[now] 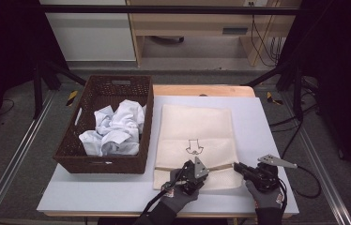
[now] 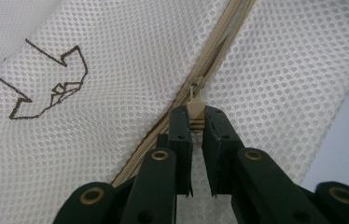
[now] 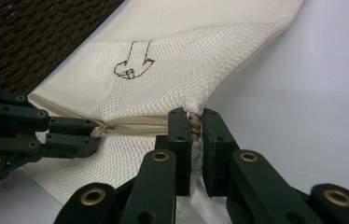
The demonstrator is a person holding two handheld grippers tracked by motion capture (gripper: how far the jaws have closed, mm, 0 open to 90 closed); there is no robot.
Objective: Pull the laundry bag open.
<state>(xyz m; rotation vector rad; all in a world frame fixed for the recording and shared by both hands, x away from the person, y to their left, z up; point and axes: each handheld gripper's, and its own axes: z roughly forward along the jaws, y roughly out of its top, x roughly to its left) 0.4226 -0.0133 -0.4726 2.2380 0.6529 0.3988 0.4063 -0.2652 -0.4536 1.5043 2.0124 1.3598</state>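
Both grippers are clamped on the mesh bag near the table's front edge — left gripper on the zipper pull, right gripper on the zipper's end.

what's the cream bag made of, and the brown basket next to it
The cream bag looks like synthetic mesh fabric, probably polyester: fine regular holes across a matte, soft surface, with a tan zipper sewn in. The brown basket looks woven, wicker or rattan-style, possibly plastic imitation: its walls show a tight dark weave with cut-out handles. The clothes inside look like crumpled white cloth.
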